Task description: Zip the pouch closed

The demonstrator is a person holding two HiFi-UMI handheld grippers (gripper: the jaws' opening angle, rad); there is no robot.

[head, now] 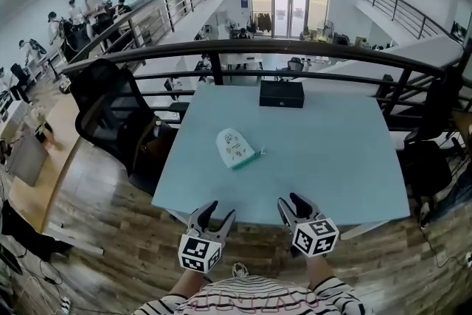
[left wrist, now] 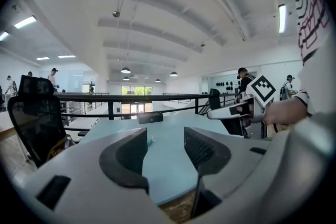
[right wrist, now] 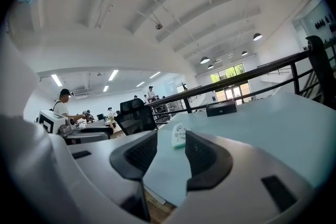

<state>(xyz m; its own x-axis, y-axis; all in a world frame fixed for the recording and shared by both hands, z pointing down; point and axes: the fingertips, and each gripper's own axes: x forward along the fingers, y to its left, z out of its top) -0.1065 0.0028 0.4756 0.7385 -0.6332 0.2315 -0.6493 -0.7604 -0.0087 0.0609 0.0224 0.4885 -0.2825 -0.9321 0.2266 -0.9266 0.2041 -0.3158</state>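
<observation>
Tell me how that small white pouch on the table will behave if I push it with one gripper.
The pouch lies flat and looks like soft fabric, so it is probably floppy and light. On the smooth table it would likely slide unless pinned.

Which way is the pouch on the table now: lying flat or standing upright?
Lying flat. The head view shows the pouch with its printed white face turned up on the table. Its zip is too small to judge.
</observation>
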